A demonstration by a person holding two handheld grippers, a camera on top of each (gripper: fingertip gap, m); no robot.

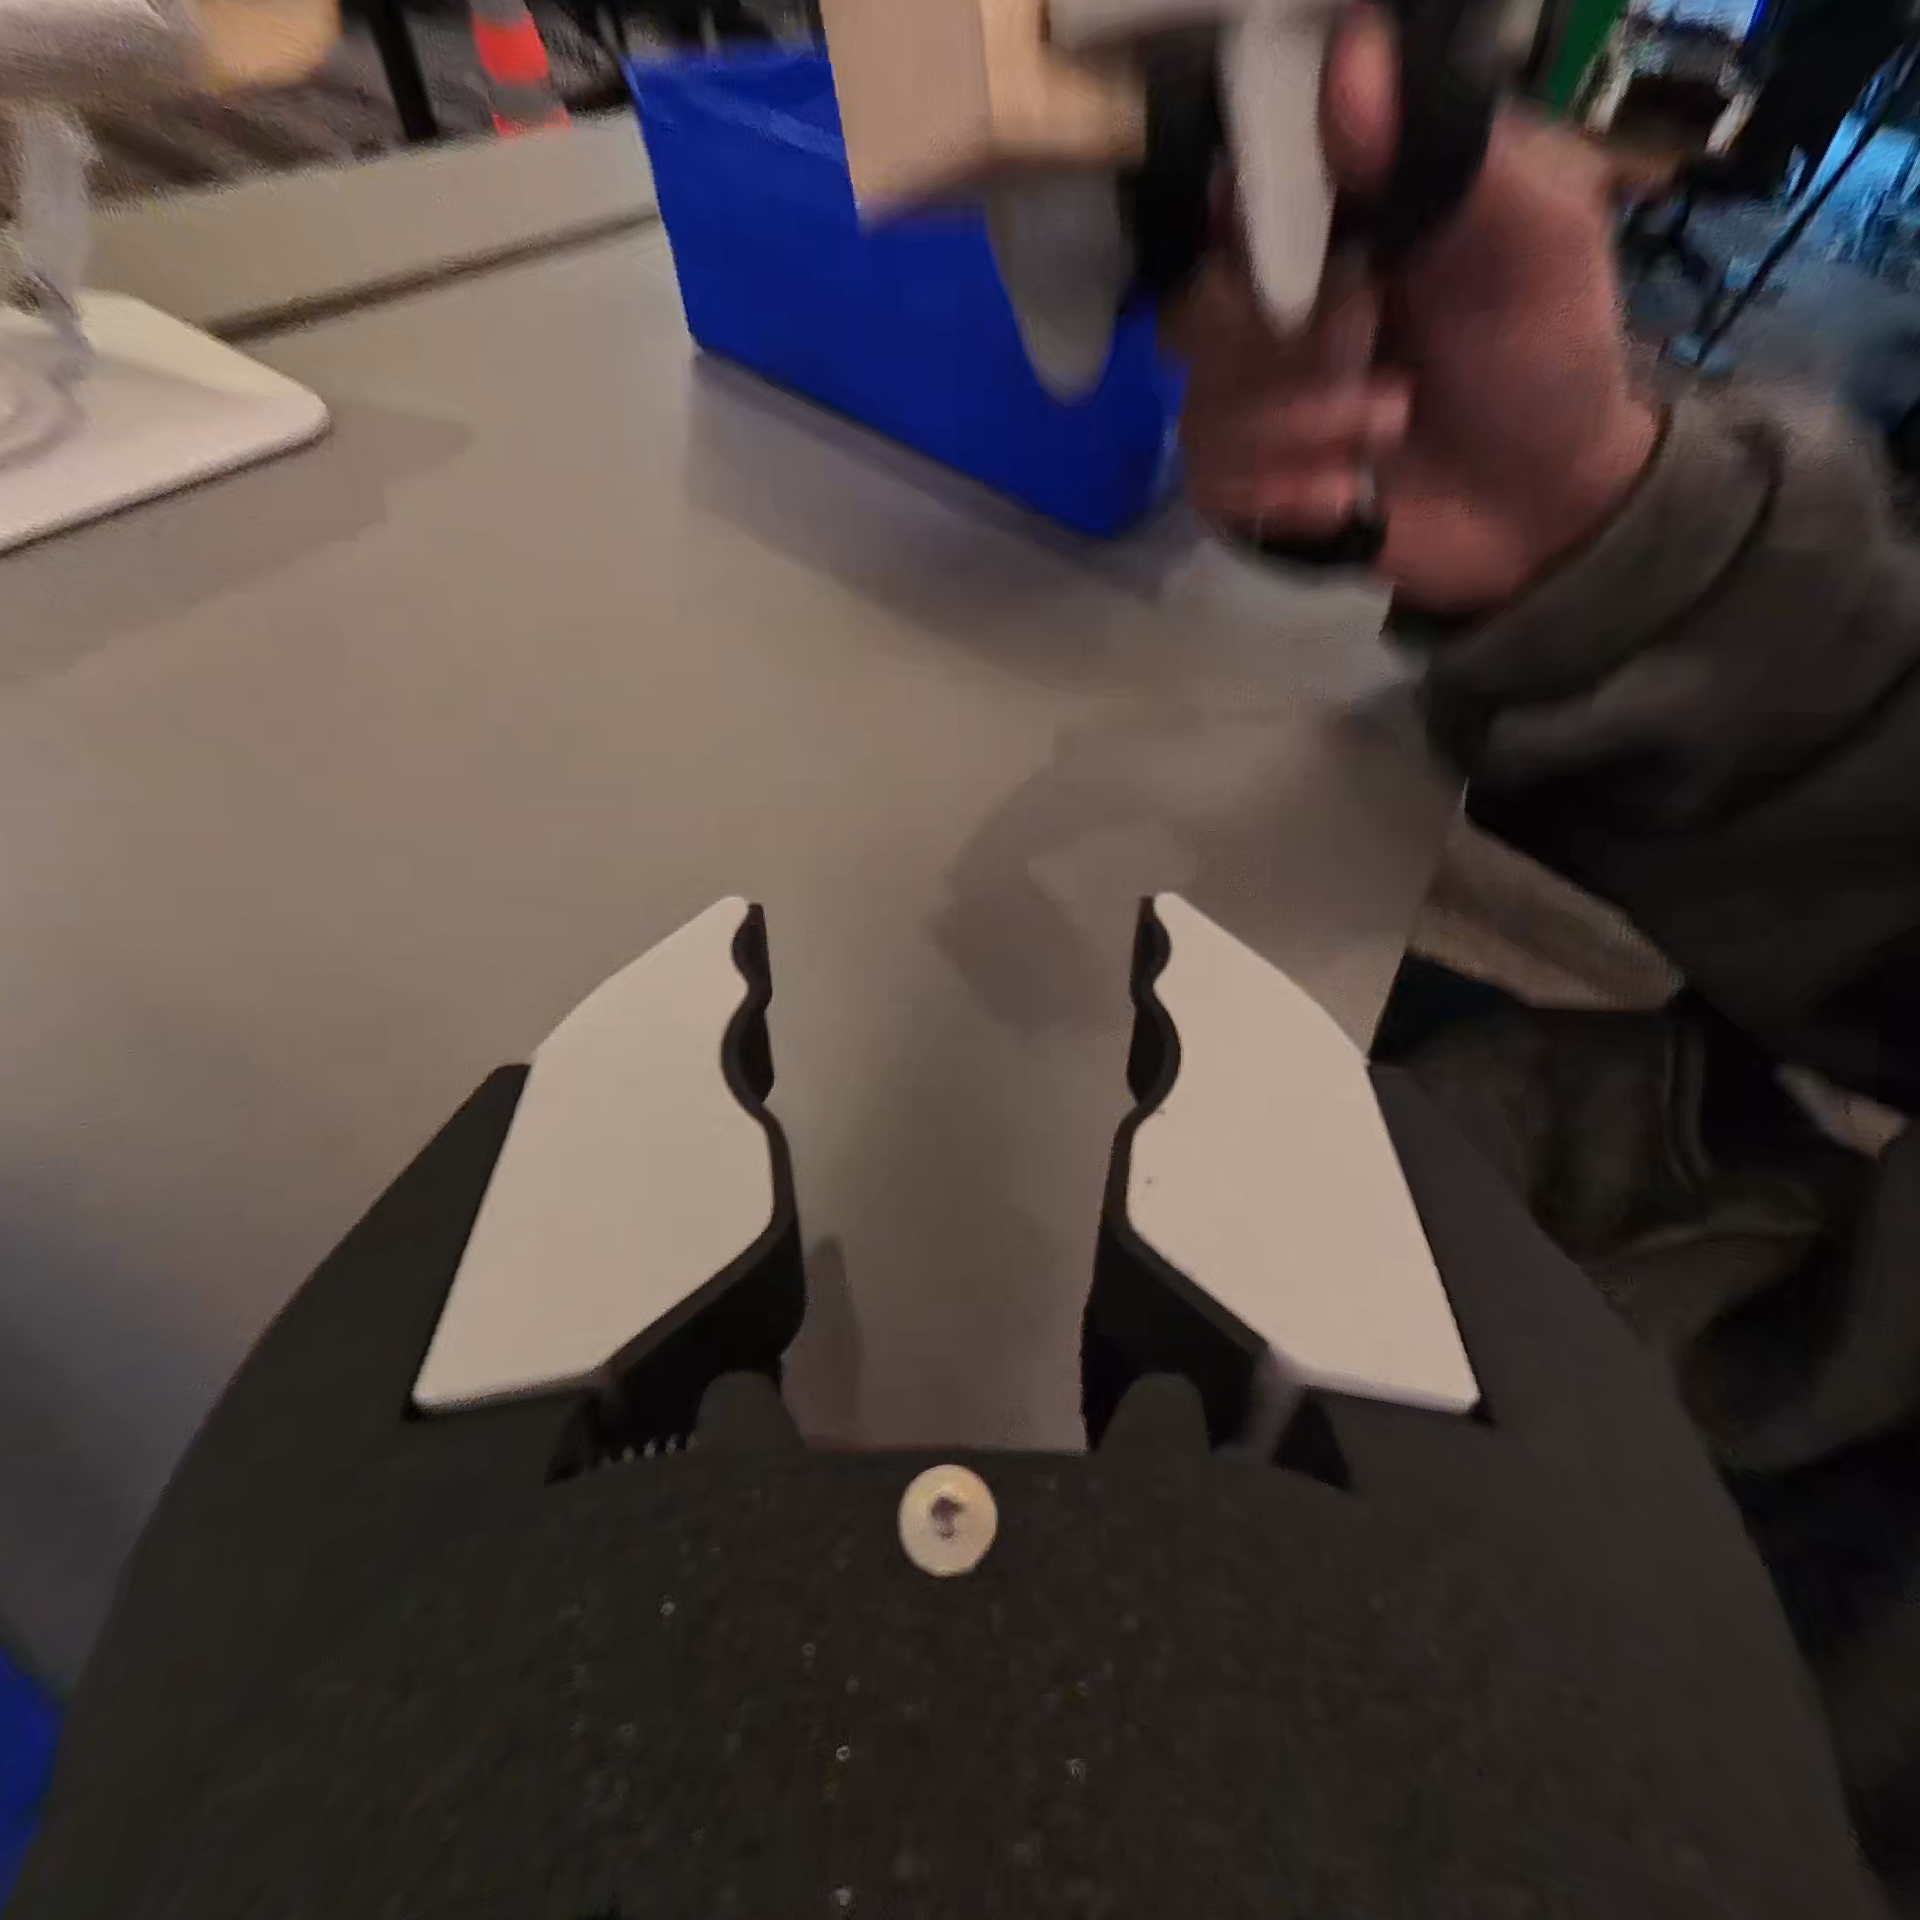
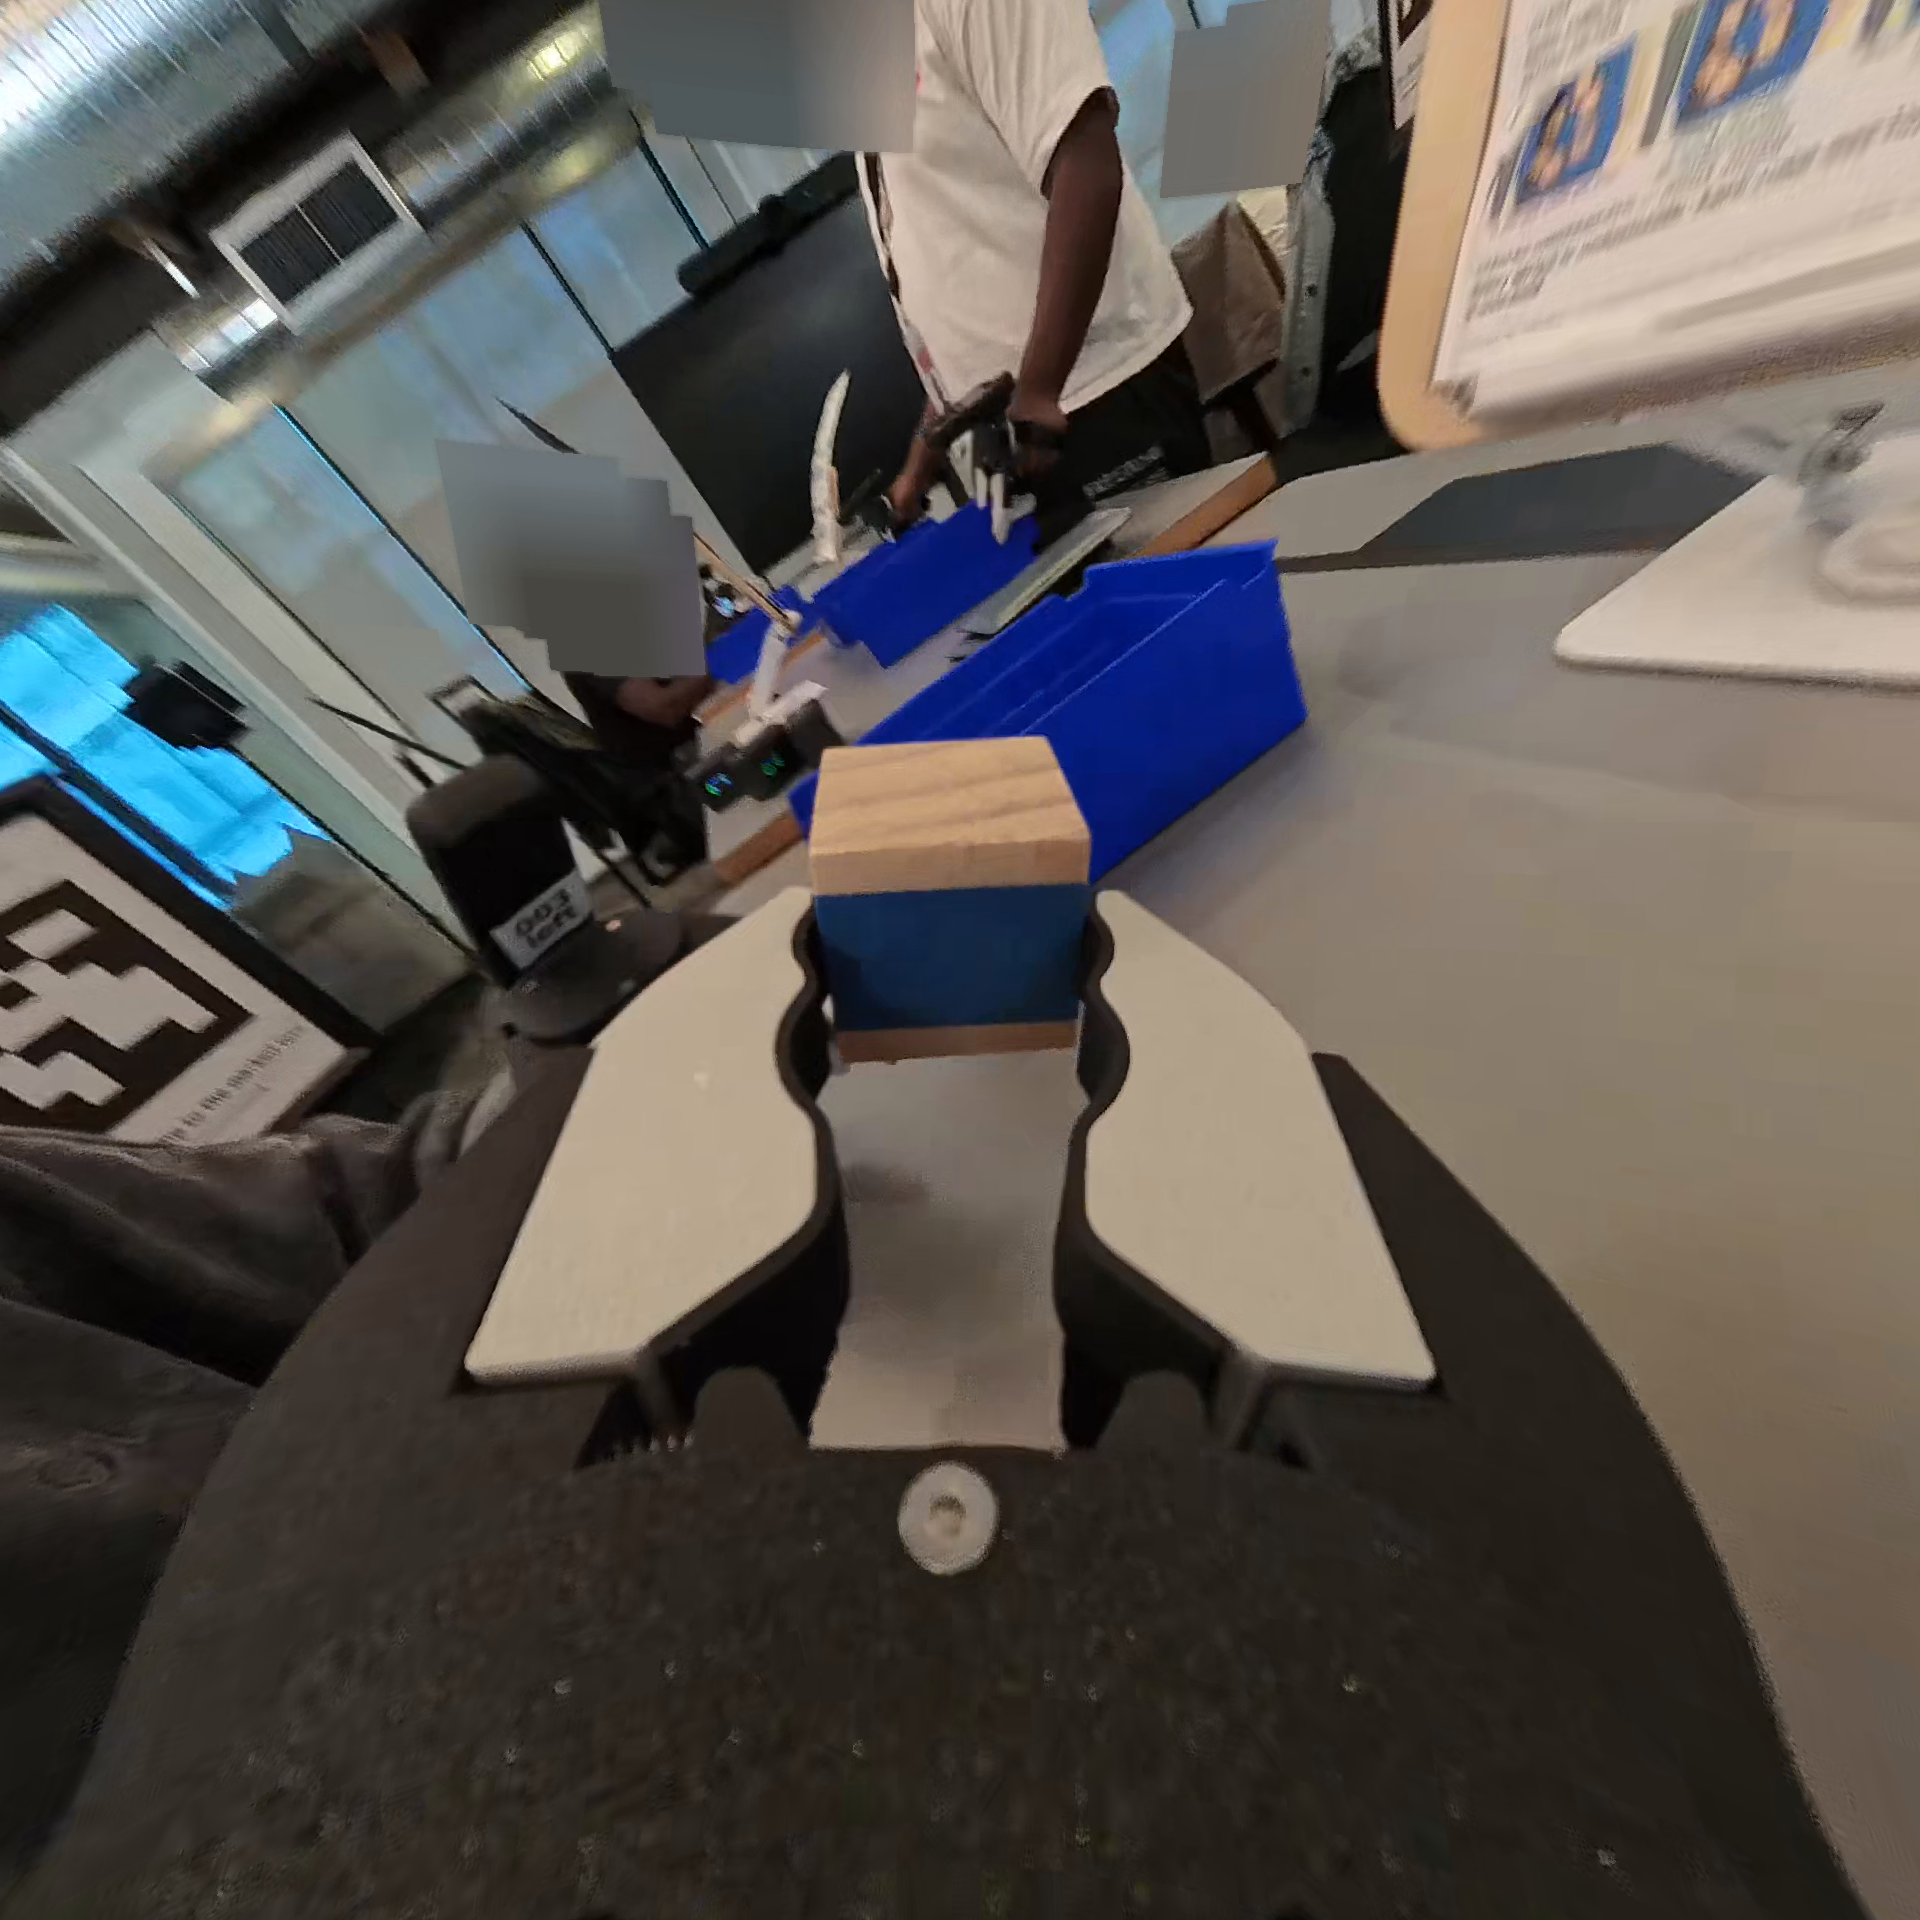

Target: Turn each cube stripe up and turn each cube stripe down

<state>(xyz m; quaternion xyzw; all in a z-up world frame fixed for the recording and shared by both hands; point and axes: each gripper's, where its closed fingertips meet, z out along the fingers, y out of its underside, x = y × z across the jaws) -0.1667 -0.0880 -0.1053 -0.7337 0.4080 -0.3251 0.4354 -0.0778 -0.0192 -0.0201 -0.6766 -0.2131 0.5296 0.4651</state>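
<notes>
Low in the left wrist view, the left gripper (image 1: 951, 966) gapes empty over the grey table (image 1: 416, 779); at top centre the right gripper (image 1: 1174, 249), blurred, carries the wooden cube (image 1: 935, 94) before a blue bin (image 1: 894, 343). Centre of the right wrist view, that gripper (image 2: 951, 977) clamps the cube (image 2: 948, 883), its blue stripe (image 2: 948, 956) facing the camera.

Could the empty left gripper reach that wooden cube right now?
Probably not cleanly: the right gripper already clamps the cube, held above the table. The left gripper is open, with bare table ahead.
</notes>
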